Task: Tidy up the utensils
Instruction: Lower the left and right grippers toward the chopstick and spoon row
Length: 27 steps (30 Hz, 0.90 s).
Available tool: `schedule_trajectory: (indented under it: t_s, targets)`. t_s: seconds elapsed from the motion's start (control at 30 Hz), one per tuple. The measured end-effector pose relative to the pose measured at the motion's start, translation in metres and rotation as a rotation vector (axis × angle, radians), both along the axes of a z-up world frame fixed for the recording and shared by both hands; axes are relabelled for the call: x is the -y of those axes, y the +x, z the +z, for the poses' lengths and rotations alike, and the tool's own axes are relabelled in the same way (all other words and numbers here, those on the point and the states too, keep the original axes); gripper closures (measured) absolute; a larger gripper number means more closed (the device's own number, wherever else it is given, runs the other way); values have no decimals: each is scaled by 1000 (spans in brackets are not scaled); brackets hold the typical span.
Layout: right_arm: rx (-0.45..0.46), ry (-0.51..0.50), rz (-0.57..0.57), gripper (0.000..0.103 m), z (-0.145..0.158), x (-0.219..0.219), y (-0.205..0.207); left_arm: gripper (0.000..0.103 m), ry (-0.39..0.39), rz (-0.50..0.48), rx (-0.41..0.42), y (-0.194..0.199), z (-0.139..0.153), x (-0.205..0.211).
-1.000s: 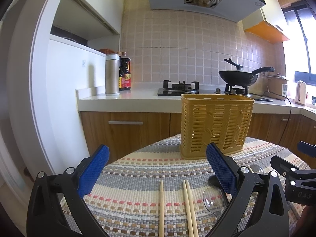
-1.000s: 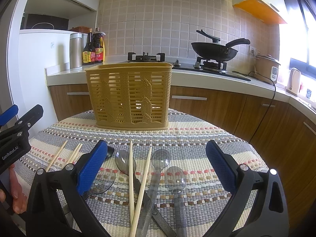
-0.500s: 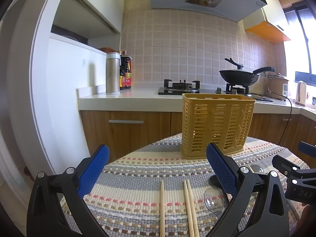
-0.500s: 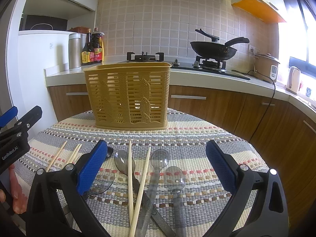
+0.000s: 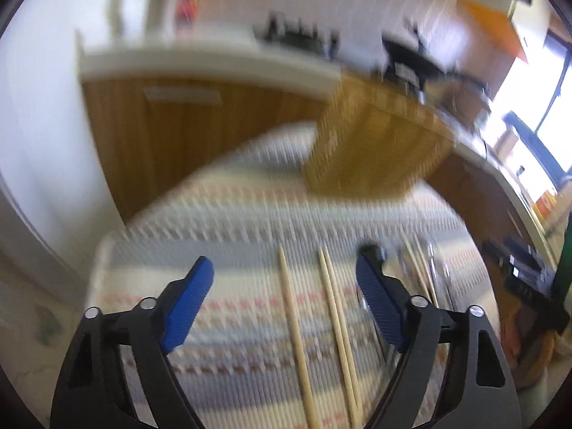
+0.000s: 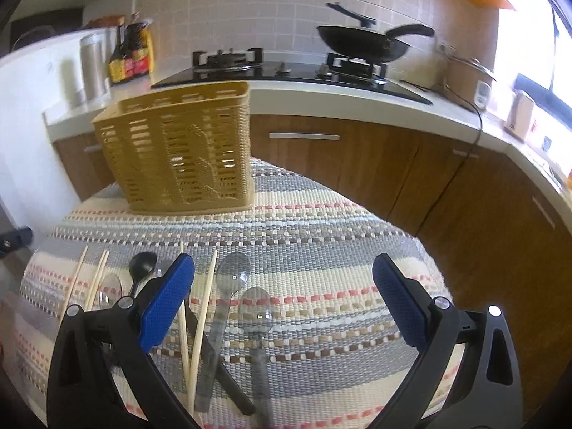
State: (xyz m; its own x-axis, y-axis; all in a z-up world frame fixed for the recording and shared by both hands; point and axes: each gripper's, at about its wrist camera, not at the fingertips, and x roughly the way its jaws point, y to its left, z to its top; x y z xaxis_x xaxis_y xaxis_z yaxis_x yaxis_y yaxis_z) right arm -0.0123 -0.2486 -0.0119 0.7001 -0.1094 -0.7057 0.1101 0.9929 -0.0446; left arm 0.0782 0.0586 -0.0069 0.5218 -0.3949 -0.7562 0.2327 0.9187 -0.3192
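Left tongs [image 5: 282, 293], jaws just narrowing but still apart and empty, hang over three chopsticks [image 5: 295, 325] on the striped tabletop [image 6: 321, 236], nearer the camera than the basket [image 6: 178, 150]. Right tongs [image 6: 282, 300] gape, empty, above spoons [image 6: 232, 279] and more chopsticks, also in front of the basket.

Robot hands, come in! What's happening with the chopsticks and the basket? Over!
Left hand-held gripper closing over chopsticks, not gripping. Right hand-held gripper open, empty. Yellow basket upright, nothing seen inside. Path clear.
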Motion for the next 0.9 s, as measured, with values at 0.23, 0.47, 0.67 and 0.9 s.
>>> schedule_trajectory:
  t_s: [0.23, 0.47, 0.67, 0.9]
  targets:
    - [-187, 76, 56, 22, 0, 18, 19, 60, 75, -108, -214, 21, -45, 25]
    - [-427, 168, 139, 52, -22, 21, 45, 71, 182, -141, -245, 23, -57, 45]
    - [-668, 231, 184, 65, -65, 15, 51, 78, 214, -163, -268, 25, -58, 42]
    - [-733, 123, 217, 83, -78, -9, 46, 81, 341, -208, -268, 27, -56, 59]
